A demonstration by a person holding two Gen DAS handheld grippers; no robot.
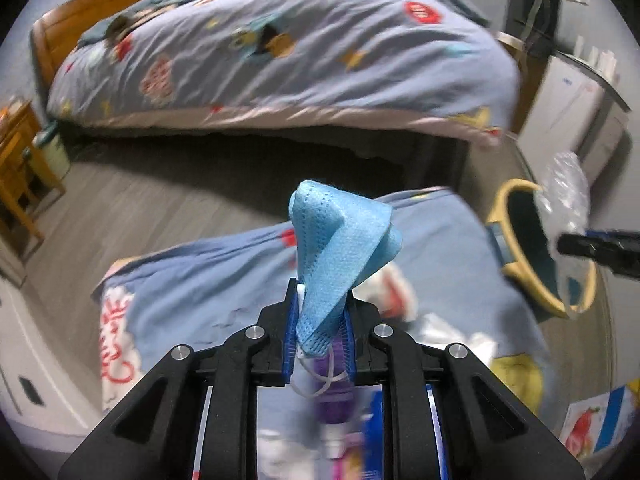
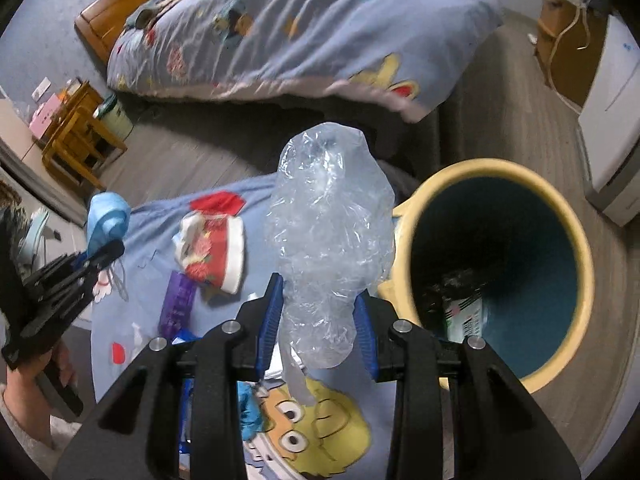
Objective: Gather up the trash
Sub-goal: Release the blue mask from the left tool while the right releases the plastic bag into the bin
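Trash was in both grips above the cartoon-print blue cloth [image 2: 168, 216]: the left gripper [image 1: 319, 320] pinched a crumpled blue face mask [image 1: 340, 248], the right gripper [image 2: 318, 316] clamped a crinkled clear plastic bag [image 2: 332, 240]. The cream-rimmed teal bin [image 2: 576, 240] stood just beside; dropping both in looked next.

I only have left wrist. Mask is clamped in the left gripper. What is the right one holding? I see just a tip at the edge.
Observer: The right gripper is shut on a crumpled clear plastic bag, which sticks up well past the fingers.
Operator: Anything in the bin? I see only part of the rim.
Observer: Yes. The right wrist view looks into the bin; a printed wrapper lies at the bottom.
Operator: More trash left on the cloth?
Observer: A red and white wrapper and a purple packet lie on the blue cloth, left of the bag.
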